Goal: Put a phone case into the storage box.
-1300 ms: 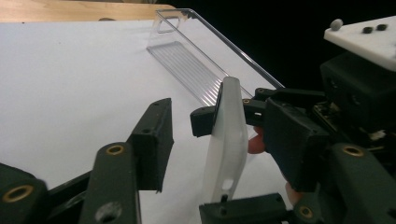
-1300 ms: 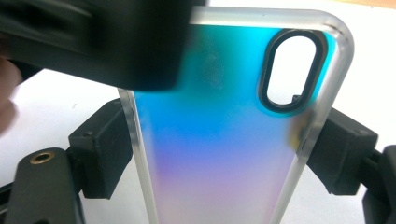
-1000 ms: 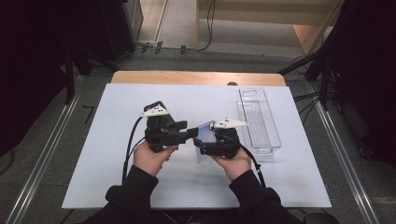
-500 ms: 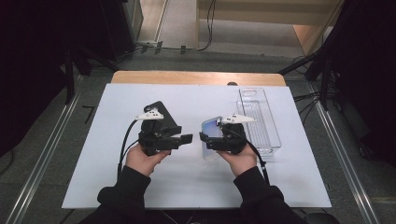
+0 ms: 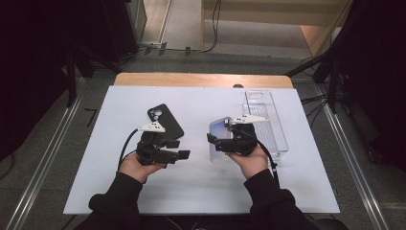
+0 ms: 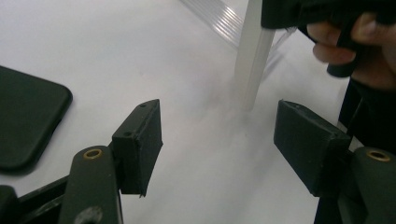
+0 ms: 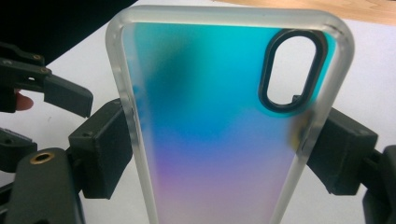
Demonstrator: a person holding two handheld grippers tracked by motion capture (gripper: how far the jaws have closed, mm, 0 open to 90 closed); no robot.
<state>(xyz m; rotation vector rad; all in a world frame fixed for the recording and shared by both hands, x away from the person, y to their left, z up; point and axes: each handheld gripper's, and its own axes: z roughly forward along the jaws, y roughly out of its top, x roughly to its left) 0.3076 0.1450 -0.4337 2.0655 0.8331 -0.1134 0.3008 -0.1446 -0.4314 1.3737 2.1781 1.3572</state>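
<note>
A frosted phone case (image 7: 219, 130) with a blue-to-pink sheen and an oval camera cutout stands upright in my right gripper (image 7: 219, 154), whose pads press on its two long edges. From above, that case (image 5: 218, 139) is right of centre, held by the right gripper (image 5: 214, 142). My left gripper (image 5: 182, 154) hovers to its left with its jaws wide apart and nothing between them. In the left gripper view, the open left gripper (image 6: 219, 140) points at the case's edge (image 6: 252, 60). A black phone (image 5: 165, 122) lies flat just behind the left hand.
A clear plastic tray (image 5: 268, 122) lies at the right, close behind the right hand. A white mat (image 5: 191, 191) covers the table, with a wooden edge (image 5: 201, 79) along the far side. Black cables trail from both grippers.
The two grippers were close together around the case. My left gripper has since drawn away to the left and down, and the right gripper keeps the case.
</note>
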